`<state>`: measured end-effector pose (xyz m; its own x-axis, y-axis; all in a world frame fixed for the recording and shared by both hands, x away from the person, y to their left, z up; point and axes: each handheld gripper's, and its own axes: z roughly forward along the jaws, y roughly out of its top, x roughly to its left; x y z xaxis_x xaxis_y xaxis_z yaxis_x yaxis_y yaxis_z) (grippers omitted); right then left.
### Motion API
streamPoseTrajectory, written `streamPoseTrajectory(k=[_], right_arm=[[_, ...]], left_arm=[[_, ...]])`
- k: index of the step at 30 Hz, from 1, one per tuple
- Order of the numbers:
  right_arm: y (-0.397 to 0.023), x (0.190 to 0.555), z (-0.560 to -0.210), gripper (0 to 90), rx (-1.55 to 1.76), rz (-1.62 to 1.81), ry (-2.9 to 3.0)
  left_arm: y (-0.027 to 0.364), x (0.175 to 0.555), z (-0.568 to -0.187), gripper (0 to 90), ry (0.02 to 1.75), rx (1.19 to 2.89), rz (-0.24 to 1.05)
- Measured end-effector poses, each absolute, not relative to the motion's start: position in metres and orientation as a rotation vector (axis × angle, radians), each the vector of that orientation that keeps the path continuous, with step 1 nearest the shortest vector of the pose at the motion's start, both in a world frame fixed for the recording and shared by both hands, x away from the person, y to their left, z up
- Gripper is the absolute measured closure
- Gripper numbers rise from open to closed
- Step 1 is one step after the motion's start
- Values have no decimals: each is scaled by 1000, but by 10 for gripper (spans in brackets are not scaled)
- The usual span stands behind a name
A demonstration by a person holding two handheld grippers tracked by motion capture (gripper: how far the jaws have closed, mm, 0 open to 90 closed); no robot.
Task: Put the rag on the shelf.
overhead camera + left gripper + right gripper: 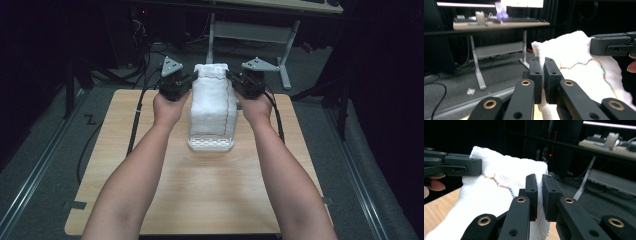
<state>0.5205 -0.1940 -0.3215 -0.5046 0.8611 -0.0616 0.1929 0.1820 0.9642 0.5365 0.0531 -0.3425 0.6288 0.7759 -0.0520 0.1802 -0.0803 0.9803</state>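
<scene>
At the far middle of the wooden table, a white towel with a thin line of coloured stitching hangs stretched between two grippers. Its near end lies in a flat fold on the table, just in front of the person's hands, and its far edge is lifted up.

The left gripper holds the far left corner of the towel. In the left gripper view the two black jaws stand almost closed, with only a narrow gap, and the cloth edge is pinched between them. The right gripper holds the far right corner in the same way; in the right gripper view its jaws are also nearly together, with the white cloth caught between them. Each gripper view also shows the other gripper at the opposite corner, clamped on the same edge.

As I judge it, the step in hand is folding the towel: both far corners are taken and raised, and the cloth is ready to be carried over. The next move would call for both hands to travel together towards the near side at equal height, keeping the edge tight, so that the far edge comes down straight on the near edge before the jaws open.
</scene>
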Motion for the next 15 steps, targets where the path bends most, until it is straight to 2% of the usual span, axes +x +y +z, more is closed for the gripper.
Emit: streamPoseTrajectory(k=[15], right_arm=[[-197,542,-359,836,1074,1309,1966]], left_arm=[[49,553,-387,864,906,1728,503]])
